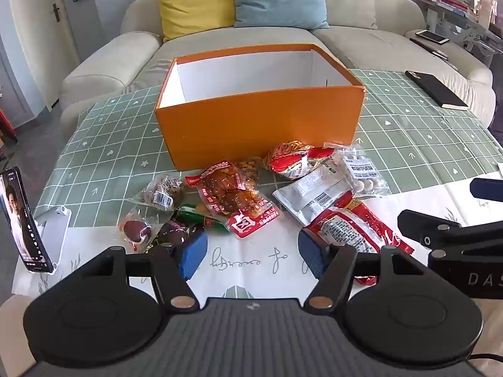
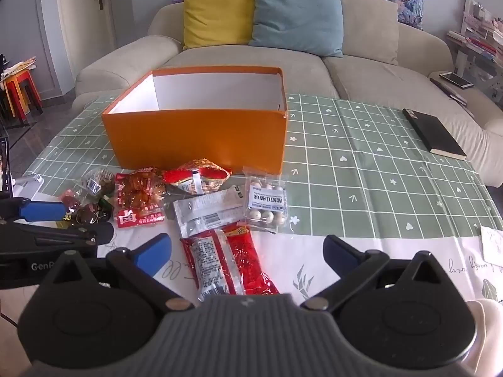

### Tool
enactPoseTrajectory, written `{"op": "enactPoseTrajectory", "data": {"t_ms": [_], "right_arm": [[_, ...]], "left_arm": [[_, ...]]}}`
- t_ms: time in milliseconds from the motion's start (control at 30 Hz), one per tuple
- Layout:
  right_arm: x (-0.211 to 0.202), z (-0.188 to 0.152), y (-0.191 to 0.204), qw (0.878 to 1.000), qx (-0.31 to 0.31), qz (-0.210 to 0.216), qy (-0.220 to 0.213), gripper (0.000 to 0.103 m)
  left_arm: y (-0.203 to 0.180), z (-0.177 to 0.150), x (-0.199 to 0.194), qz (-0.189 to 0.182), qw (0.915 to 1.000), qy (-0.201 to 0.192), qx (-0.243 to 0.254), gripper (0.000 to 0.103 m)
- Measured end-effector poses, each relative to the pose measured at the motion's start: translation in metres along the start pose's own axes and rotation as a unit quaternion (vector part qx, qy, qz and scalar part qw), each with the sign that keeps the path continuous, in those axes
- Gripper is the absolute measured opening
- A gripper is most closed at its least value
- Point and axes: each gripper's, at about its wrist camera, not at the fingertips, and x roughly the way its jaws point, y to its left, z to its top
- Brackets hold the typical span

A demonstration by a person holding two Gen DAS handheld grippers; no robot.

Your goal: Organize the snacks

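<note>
Snack packets (image 1: 248, 201) just ahead, left claw (image 1: 251, 253) gaping, touching none

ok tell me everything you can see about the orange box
The orange box is an open-topped rectangular box, apparently cardboard, orange outside and plain white inside. No lid is on it, and the part of the interior in view holds nothing. It sits upright on the green checked tablecloth, in front of the beige sofa. The snack packets lie in a heap along its near wall; a red and yellow packet lies right at its base, though contact is unclear. Neither gripper touches it.
</note>
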Motion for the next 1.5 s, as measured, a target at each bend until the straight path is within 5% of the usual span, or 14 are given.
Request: {"op": "enactPoseTrajectory", "data": {"t_ms": [1500], "right_arm": [[0.009, -0.001, -0.005, 1.000, 0.019, -0.006, 0.009, 0.099]], "left_arm": [[-0.008, 0.001, -0.001, -0.019, 0.9997, -0.012, 0.012, 0.078]]}}
